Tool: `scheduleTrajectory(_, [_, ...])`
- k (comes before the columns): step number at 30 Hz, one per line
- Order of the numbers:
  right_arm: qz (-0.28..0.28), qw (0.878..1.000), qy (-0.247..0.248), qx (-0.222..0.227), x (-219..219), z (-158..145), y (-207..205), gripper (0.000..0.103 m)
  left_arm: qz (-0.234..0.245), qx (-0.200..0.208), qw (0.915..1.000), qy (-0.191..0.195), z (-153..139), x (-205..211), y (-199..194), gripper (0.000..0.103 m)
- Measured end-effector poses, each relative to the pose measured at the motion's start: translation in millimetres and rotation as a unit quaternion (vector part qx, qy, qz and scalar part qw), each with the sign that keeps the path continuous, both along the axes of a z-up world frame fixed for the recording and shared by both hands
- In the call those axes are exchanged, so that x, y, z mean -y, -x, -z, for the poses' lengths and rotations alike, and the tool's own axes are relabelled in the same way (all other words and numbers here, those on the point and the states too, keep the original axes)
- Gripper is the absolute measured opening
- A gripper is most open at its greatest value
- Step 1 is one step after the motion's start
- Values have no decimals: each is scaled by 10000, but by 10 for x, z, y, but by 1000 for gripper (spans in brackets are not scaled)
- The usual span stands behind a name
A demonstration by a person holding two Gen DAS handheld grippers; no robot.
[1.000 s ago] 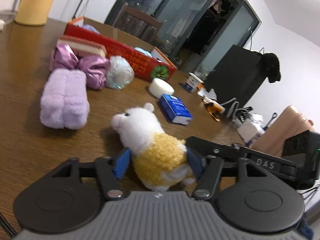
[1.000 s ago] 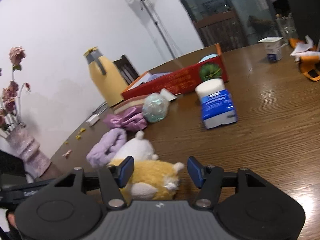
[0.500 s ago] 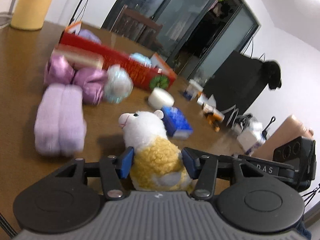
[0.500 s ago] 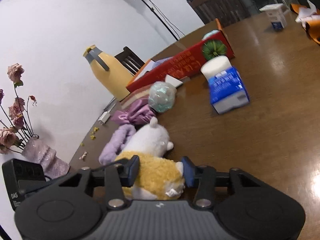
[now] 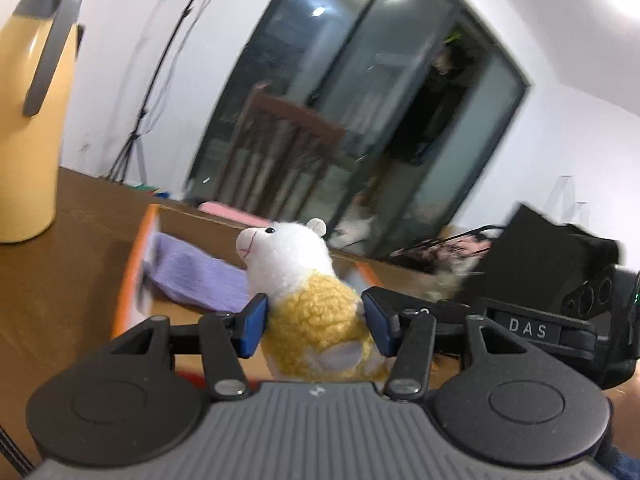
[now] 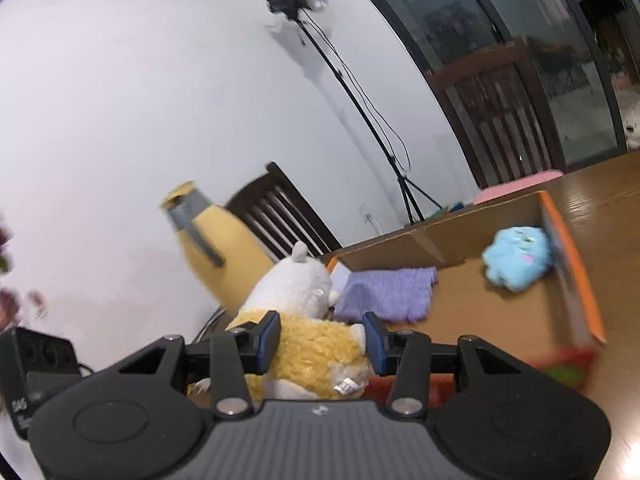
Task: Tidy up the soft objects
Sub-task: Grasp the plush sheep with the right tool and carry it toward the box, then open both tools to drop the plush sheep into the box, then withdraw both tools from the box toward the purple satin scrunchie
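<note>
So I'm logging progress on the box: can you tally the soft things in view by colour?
White and yellow: 1, the plush sheep, clamped by the left gripper and the right gripper above the box.
Purple: 1, the folded cloth in the box.
Light blue: 1, the fluffy toy in the box.
Total: 3.

"DAS" reads in white on the black device (image 5: 528,330) beside the plush sheep (image 5: 312,300)
</note>
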State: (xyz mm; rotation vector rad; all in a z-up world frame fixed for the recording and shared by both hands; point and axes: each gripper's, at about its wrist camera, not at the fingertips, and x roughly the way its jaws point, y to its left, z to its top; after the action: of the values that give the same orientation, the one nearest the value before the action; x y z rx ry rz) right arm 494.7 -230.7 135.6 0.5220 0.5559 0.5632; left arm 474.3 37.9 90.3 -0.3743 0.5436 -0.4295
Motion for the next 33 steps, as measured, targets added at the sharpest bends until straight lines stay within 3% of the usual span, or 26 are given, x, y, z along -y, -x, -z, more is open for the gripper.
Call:
scheduleTrajectory(3, [-14,9988,96,-488,-269,212,-451,44,-217,-416,9985,-289,215,-112,-340,53])
scheduleTrajectory(5, [-17,9972,240,-703,-426,384,-624,44,-344,-487,9956,-728,326,-130,-466,52])
scheduleTrajectory(7, [68,9956,481,-803,-559,500,-733,44,-431,-449,9920,-1097,383,-121,-508,59])
scheduleTrajectory(9, [97,9942,660,-843,-639,586,-776,44,-544,-363,9889,-1337,406,-116,-448,63])
scheduleTrajectory(12, [-117,9879,1284,-866,-850,704,-805,44,-608,-284,9886,-1350,396,-154,-307,66])
scheduleTrajectory(16, [-199,9842,1694,-471,-958,657,-631,45,-699,-139,9851,-1567,268,-185,-7,66])
scheduleTrajectory(20, [-164,9872,1584,-23,-756,313,-304,47,-940,205,9773,-1887,67,-182,483,70])
scheduleTrajectory(25, [-243,9875,1311,846,-272,-103,341,64,-1281,673,9715,-1879,-56,-204,1419,77])
scheduleTrajectory(29, [-405,9832,1302,1215,-94,-142,930,67,-1787,1085,9577,-1977,37,-254,2242,84])
scheduleTrajectory(33, [-473,9811,1426,1218,-70,-26,1347,69,-1883,987,9552,-2059,209,-236,2747,84])
